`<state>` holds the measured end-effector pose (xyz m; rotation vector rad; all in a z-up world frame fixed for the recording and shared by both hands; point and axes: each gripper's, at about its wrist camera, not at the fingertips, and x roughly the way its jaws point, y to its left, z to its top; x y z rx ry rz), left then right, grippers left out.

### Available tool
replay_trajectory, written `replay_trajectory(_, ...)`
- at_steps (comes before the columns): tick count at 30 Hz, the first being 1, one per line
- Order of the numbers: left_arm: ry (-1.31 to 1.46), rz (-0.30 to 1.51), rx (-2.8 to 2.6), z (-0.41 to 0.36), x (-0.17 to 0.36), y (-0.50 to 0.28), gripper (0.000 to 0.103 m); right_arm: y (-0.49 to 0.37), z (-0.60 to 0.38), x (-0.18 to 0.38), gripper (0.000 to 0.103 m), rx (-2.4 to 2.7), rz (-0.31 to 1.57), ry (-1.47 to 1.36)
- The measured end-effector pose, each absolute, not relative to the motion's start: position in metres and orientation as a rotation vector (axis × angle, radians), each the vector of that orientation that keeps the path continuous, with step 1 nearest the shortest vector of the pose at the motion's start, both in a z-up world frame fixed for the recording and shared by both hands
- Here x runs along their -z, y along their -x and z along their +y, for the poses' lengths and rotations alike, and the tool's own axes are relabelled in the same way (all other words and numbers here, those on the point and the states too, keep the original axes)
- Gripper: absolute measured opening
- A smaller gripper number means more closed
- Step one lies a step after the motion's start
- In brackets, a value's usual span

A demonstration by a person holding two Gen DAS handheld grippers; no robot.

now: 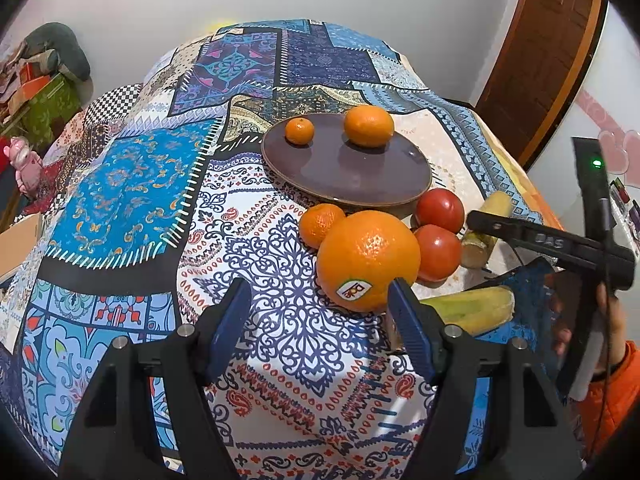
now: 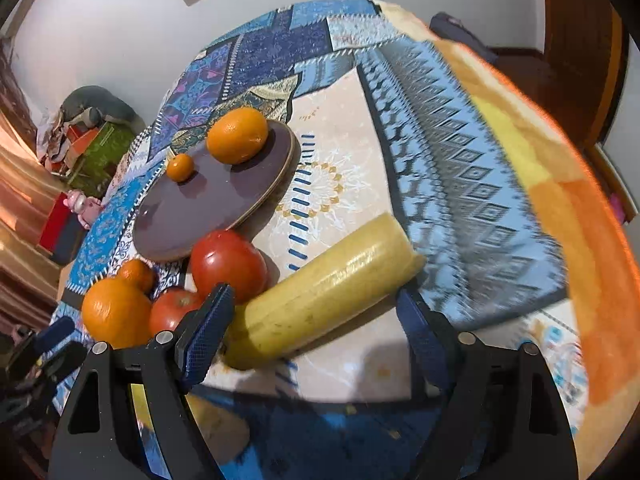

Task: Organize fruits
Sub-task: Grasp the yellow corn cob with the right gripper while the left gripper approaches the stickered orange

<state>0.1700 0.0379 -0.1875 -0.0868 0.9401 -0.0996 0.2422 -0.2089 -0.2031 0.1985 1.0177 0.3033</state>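
Both grippers stand with fingers apart and hold nothing. The left gripper [image 1: 320, 304] faces the large orange [image 1: 368, 260], which lies on the tablecloth [image 1: 132, 184] just in front of the plate [image 1: 352, 184]. The right gripper [image 2: 312, 320] faces the yellow cylinder [image 2: 324, 288], also off the plate. Two citrus fruits already sit on the plate. Expect the large orange to be firm, fairly heavy and prone to roll. Grip it across its widest part, clear of the sticker [image 1: 354, 291], with moderate pressure.

Tablecloth [image 2: 500, 184] right side motion-blurred; second yellow piece [image 2: 216, 420] half hidden beneath right hand-held gripper [image 2: 316, 320].
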Motion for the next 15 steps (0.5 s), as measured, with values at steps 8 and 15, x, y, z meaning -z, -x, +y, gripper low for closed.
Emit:
replay_trajectory(8,0.081,0.957,0.125,0.025,0.193,-0.185,0.071,-0.235,-0.218,0.196,0.051,-0.399,1.007,-0.133)
replay_trajectory(15,0.064,0.975,0.152,0.008,0.201,-0.197,0.073,-0.228,-0.224,0.183,0.032,-0.456,1.009,0.027)
